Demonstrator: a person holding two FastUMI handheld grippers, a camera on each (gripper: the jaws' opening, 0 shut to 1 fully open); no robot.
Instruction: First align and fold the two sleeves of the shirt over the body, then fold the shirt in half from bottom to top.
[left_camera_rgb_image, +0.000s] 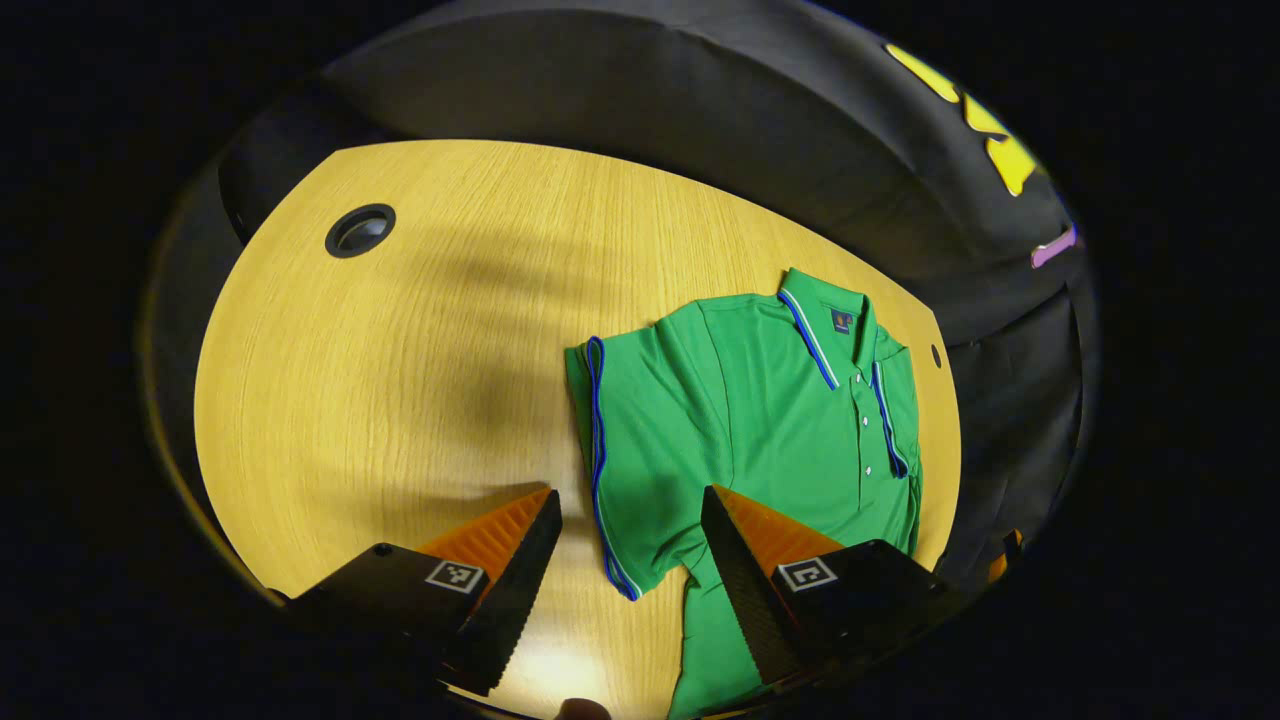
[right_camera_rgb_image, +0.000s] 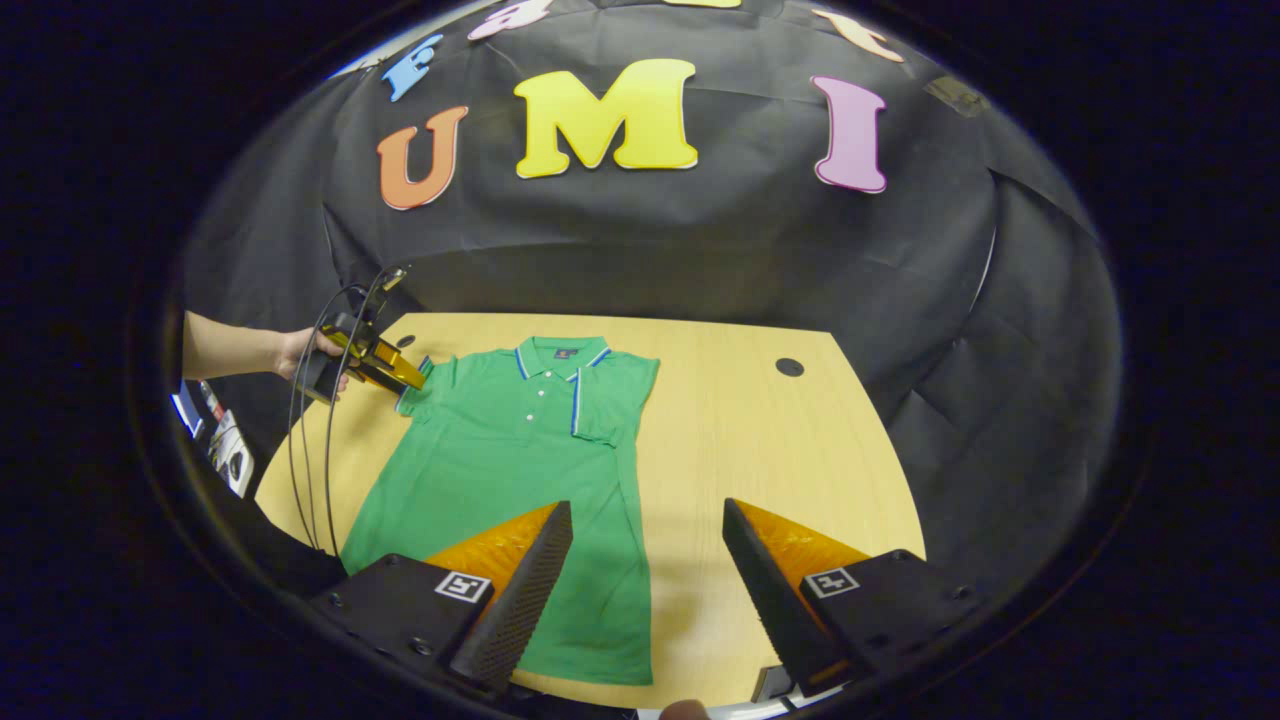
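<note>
A green polo shirt (right_camera_rgb_image: 500, 470) with blue trim lies flat on the wooden table (right_camera_rgb_image: 760, 450), collar toward the booth wall. One sleeve (right_camera_rgb_image: 612, 398) is folded over the body. The other sleeve (left_camera_rgb_image: 625, 440), with its blue-edged cuff, lies spread out to the side. My left gripper (left_camera_rgb_image: 630, 495) hovers open over that spread sleeve, the cuff edge showing between its fingers. In the right gripper view a hand holds the left gripper (right_camera_rgb_image: 408, 380) at the sleeve's outer edge. My right gripper (right_camera_rgb_image: 648, 505) stands open above the shirt's lower right side, holding nothing.
The table has a round cable hole (left_camera_rgb_image: 360, 230) on one far side and another hole (right_camera_rgb_image: 789, 367) on the other. Black cables (right_camera_rgb_image: 320, 450) hang from the left gripper over the table's edge. Bare wood (left_camera_rgb_image: 400, 400) lies beside the spread sleeve.
</note>
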